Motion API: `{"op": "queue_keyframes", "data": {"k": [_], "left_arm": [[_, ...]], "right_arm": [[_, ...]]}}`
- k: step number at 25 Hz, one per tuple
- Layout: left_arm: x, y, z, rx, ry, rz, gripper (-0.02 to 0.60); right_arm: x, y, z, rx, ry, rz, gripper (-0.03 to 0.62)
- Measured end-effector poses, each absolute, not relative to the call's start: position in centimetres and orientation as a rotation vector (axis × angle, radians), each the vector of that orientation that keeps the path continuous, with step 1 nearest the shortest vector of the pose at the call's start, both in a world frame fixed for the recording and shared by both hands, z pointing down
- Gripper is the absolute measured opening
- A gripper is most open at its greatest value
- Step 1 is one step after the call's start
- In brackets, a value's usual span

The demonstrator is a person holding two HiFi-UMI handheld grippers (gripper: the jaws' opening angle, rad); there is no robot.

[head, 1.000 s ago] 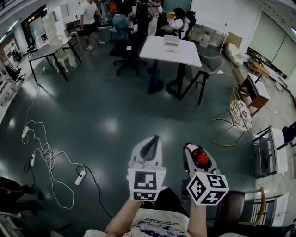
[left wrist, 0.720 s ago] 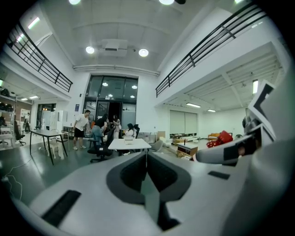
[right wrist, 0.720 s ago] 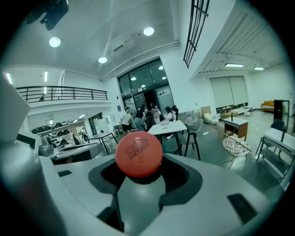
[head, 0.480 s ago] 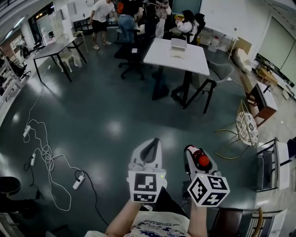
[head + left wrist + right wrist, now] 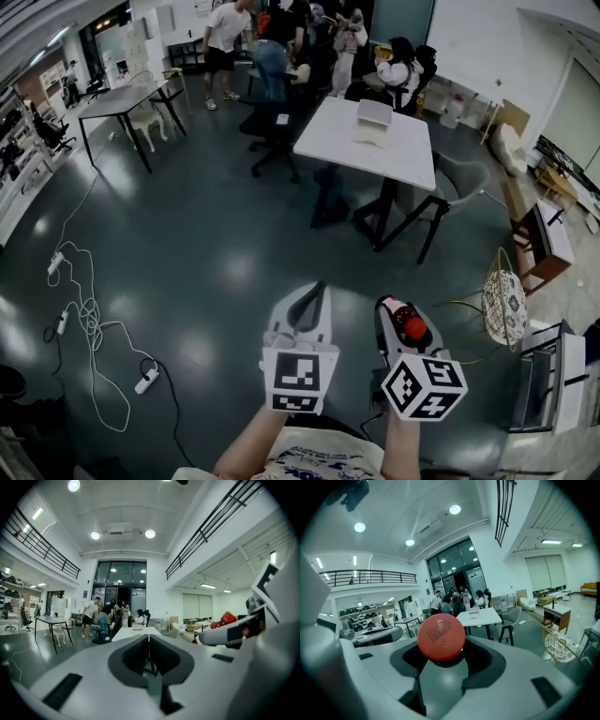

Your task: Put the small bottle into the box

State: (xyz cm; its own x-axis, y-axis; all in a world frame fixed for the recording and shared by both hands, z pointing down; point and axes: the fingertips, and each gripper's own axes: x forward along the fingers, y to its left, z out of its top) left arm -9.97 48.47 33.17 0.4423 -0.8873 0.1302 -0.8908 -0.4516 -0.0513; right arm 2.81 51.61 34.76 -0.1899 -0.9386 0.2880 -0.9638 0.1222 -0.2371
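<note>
Right gripper [image 5: 395,309] clamped on small bottle [image 5: 410,325], left gripper [image 5: 312,292] jaws pressed together, box [image 5: 373,116] on white table [image 5: 330,141], well apart.

Low in front of the body, left gripper [image 5: 307,302] pointing forward, jaws pressed together with nothing between, right gripper [image 5: 397,317] just beside it, jaws closed on a bottle [image 5: 411,326], left arm [image 5: 246,448] and right arm [image 5: 401,456] side by side.

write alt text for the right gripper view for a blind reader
The right gripper is shut on a small bottle with a round red cap, seen cap-first between its grey jaws. Beyond it a white table carries a small white box, with people gathered behind.
</note>
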Motion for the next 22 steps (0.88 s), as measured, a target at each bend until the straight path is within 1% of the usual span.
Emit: {"op": "queue_keyframes", "data": {"k": [13, 22], "left_arm": [[-5.0, 37.7, 35.0, 2.631, -1.596, 0.272, 0.020], [-4.5, 25.6, 34.7, 2.673, -1.554, 0.271, 0.020]], "right_arm": [[7.5, 41.1, 36.9, 1.947, -2.275, 0.651, 0.229], [7.7, 29.5, 36.7, 1.993, -2.255, 0.646, 0.229]]}}
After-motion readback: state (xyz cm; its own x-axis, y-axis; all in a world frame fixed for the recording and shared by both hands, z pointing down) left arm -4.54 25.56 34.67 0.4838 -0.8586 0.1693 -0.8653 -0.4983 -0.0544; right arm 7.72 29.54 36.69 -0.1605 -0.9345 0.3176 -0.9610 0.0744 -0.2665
